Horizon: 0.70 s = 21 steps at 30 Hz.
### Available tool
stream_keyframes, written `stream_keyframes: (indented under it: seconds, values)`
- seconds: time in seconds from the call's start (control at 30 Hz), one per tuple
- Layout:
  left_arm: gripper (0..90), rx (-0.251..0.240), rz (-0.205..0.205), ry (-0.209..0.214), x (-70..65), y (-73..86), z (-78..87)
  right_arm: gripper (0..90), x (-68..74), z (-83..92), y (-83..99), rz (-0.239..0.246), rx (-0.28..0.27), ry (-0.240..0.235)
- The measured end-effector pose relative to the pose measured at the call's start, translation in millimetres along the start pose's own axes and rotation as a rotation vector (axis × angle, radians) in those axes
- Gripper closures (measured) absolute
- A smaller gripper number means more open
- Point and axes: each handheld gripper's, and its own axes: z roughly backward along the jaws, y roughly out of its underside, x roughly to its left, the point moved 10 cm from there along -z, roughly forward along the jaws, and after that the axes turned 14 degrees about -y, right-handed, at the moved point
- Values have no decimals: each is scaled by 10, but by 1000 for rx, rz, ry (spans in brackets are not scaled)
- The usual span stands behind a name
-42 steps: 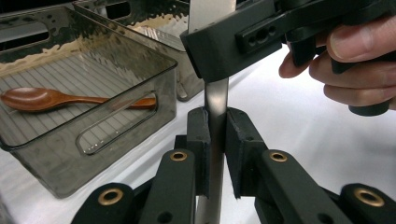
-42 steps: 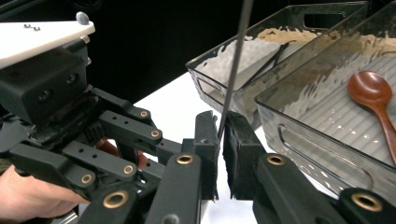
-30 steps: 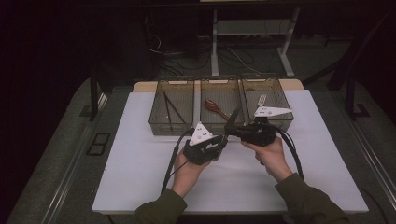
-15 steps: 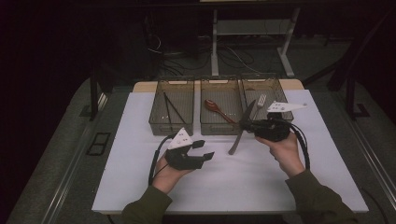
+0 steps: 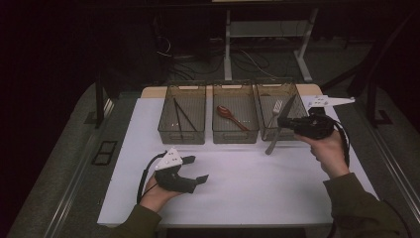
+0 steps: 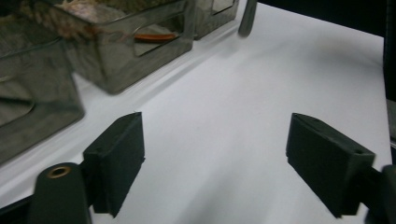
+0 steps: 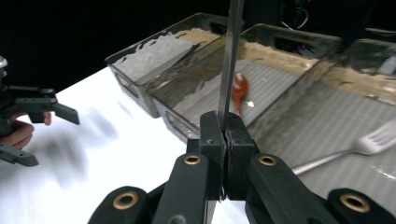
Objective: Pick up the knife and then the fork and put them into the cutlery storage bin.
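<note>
My right hand-held gripper (image 5: 283,122) is pinching the knife (image 5: 279,127) mid-blade above the right bin (image 5: 270,133), left hand-held gripper (image 5: 198,168) spread empty and just opened over the near counter (image 5: 257,188), so the knife could easily swivel and clip the rim.

White table cover (image 5: 277,188); smoky translucent bins (image 5: 182,120); reddish-brown spoon (image 5: 229,115); silver fork (image 5: 275,107); black fingers (image 6: 116,161).

The room is dark beyond the lit white tabletop (image 5: 247,188), which sits on a grey floor (image 5: 54,183). At the far side a white desk leg (image 5: 227,44) stands among tangled black cables (image 5: 198,59), and a dark stand (image 5: 101,99) rises at left.
</note>
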Motion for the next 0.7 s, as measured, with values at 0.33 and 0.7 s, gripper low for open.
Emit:
stream_keyframes:
  seconds: [0.33, 0.7]
  values:
    - [0, 38, 30, -49, 148, 201, 112, 874, -316, 458, -364, 16, -20, 101]
    - [0, 38, 39, -29, 107, 193, 109, 876, -865, 634, -520, -9, 9, 234]
